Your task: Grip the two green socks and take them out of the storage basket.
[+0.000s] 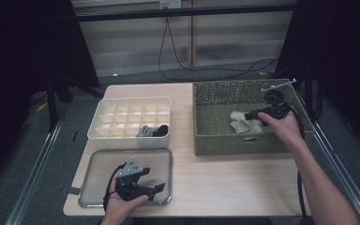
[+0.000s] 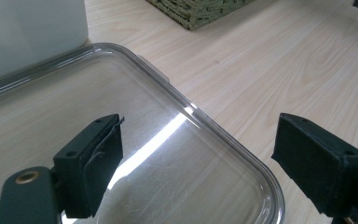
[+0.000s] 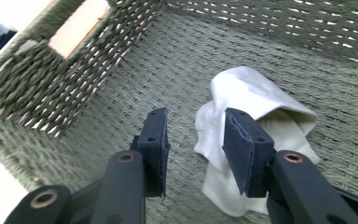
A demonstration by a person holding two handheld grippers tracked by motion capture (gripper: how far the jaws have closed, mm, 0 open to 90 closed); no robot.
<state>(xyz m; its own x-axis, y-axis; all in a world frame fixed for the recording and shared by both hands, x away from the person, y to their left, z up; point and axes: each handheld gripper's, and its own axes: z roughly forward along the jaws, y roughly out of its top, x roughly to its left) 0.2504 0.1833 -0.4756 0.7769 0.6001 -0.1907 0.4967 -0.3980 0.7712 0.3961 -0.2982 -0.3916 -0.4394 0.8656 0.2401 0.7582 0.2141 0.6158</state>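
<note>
With its jaws parted, the right gripper [image 3: 193,154] should drop lower onto the sock [image 3: 251,121] in the basket [image 3: 51,84] before closing.

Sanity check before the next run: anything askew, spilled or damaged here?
Mostly tidy. One oddity: the pad on one finger of the left claw looks frayed and is peeling at its upper edge. The cream cloth lies crumpled in the wicker basket, not spilled. Nothing else stands out.

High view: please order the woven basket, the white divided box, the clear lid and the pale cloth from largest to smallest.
1. woven basket
2. white divided box and clear lid: look alike, unranked
3. pale cloth, inside the basket
</note>
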